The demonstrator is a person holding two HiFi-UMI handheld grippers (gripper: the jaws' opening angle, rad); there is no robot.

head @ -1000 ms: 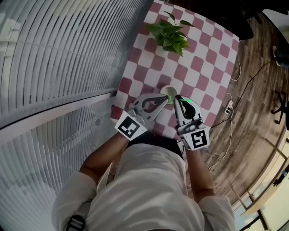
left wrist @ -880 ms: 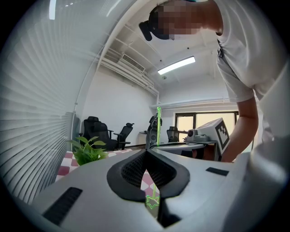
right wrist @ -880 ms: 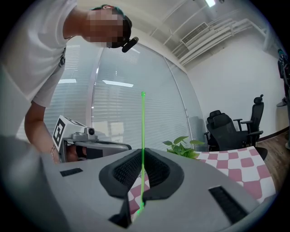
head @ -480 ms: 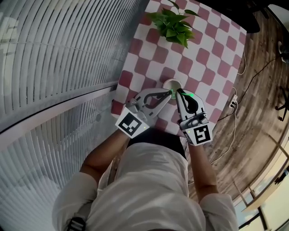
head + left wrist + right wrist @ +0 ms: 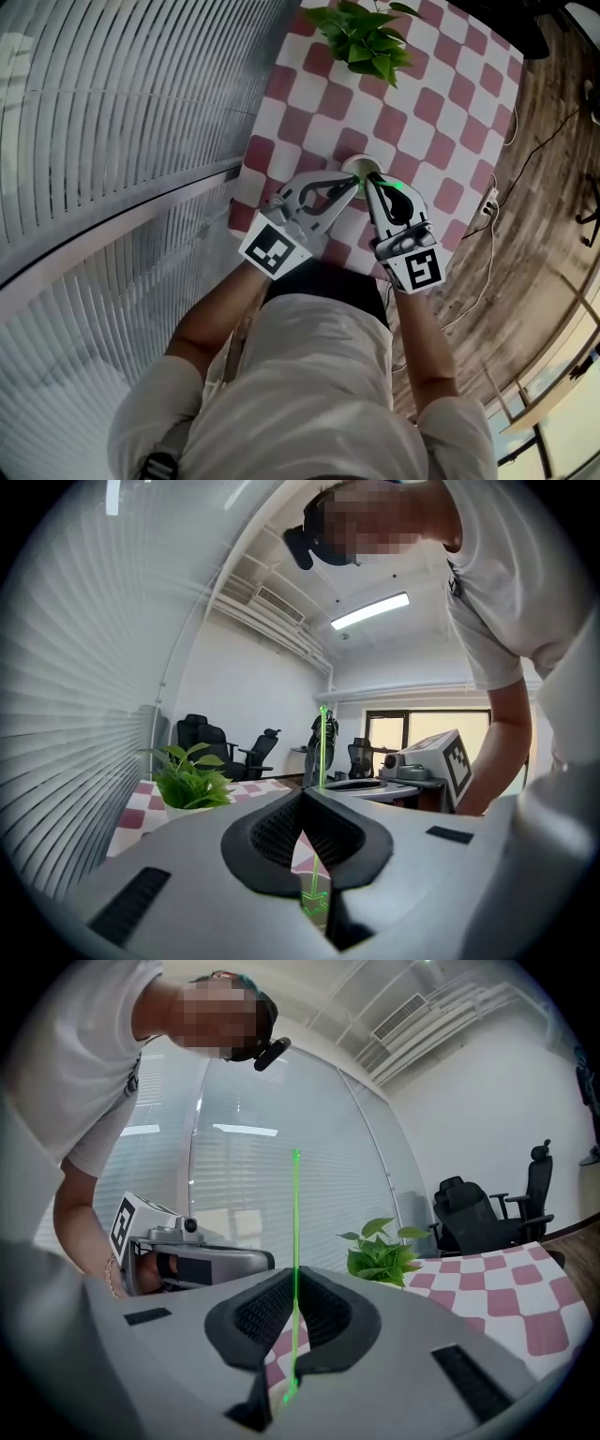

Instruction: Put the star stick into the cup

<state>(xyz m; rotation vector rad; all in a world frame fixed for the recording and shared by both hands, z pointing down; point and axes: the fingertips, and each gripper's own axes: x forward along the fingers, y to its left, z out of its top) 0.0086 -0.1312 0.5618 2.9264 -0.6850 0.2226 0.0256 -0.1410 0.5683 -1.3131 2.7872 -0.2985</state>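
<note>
Status: insertion not confirmed. The right claw [image 5: 293, 1283] is clenched on the star stick [image 5: 295, 1213] and holds it upright at the cup [image 5: 357, 166], near the near edge of the checked tabletop [image 5: 417, 98]. The left claw [image 5: 300, 803] is closed on nothing. Whether the stick's lower end is inside the rim cannot be told. Remaining, by judgement: lower and release.

Leafy potted plant [image 5: 364, 37] on a red-and-white checkered table [image 5: 431, 103], slatted blinds [image 5: 112, 112] alongside, wooden floor [image 5: 534, 216] beyond.
</note>
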